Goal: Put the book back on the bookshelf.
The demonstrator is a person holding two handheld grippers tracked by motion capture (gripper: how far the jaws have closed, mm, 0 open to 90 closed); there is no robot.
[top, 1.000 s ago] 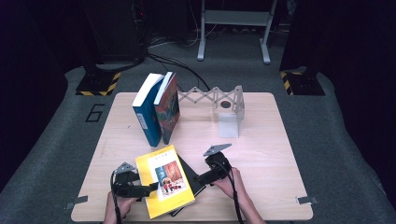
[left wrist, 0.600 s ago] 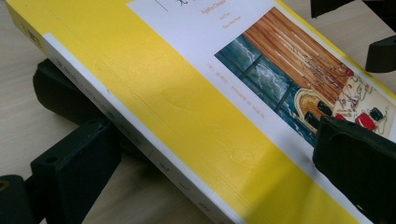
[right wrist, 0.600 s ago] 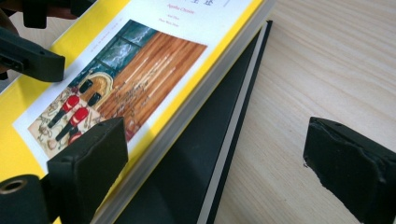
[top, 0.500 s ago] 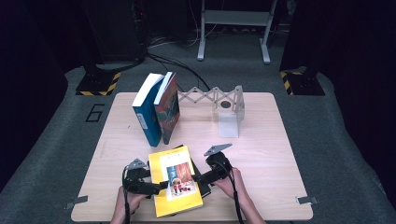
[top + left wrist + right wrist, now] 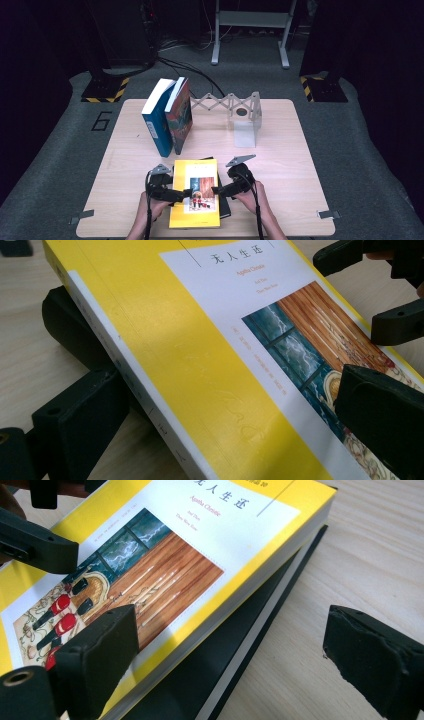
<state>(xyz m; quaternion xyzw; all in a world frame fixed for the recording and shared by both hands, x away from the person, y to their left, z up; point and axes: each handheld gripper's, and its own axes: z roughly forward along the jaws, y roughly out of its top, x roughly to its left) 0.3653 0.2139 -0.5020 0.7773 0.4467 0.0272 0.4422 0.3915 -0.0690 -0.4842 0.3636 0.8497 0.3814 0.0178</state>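
Yellow book (image 5: 195, 199) lies lengthwise away from the person; left gripper (image 5: 182, 194) jaws straddle its spine, right gripper (image 5: 216, 190) jaws apart over its opposite edge

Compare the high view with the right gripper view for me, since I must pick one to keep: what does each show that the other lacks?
High view alone: two upright books leaning together at the table's far left, a white scissor-type expanding bookend, both forearms, and the pale wooden table whole.

Right gripper view alone: the printed cover text, the picture's detail, and the thin black book under the yellow one, its page edge showing.

Both: the yellow paperback book lying flat, the left gripper reaching over its cover, and the right gripper open at its edge.
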